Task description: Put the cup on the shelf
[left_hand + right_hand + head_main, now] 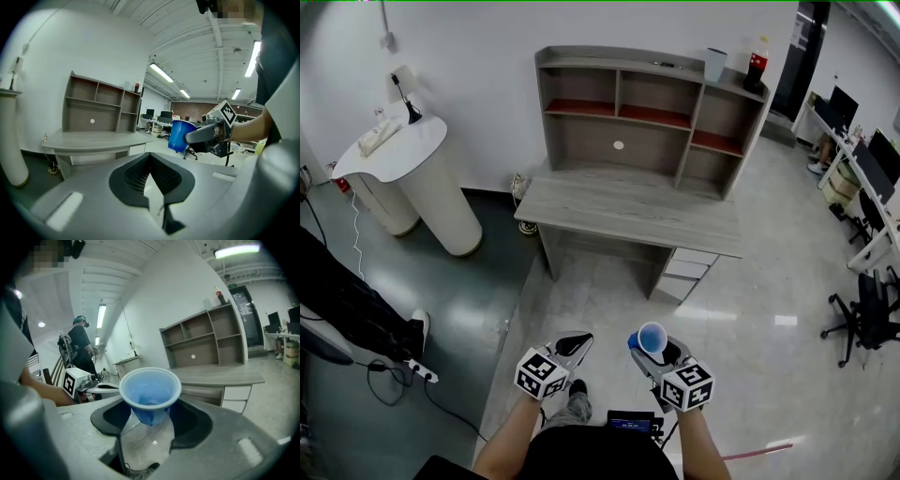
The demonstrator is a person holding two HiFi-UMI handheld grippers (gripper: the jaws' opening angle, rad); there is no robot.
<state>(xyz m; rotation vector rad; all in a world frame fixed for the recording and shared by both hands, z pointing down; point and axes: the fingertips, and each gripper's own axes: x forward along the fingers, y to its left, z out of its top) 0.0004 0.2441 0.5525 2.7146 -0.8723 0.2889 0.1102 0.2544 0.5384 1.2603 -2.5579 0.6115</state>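
A blue plastic cup stands upright, mouth up, between the jaws of my right gripper, which is shut on its lower part. The right gripper view looks down into the cup held in that gripper. From the left gripper view the cup shows to the right, in the right gripper. My left gripper hangs beside it, jaws together and empty. The grey shelf on its desk stands ahead across the floor, well apart from both grippers.
A grey cup and a cola bottle stand on the shelf top. A white round stand is at the left. A power strip with cables lies on the floor. Office chairs are at the right. A person stands behind.
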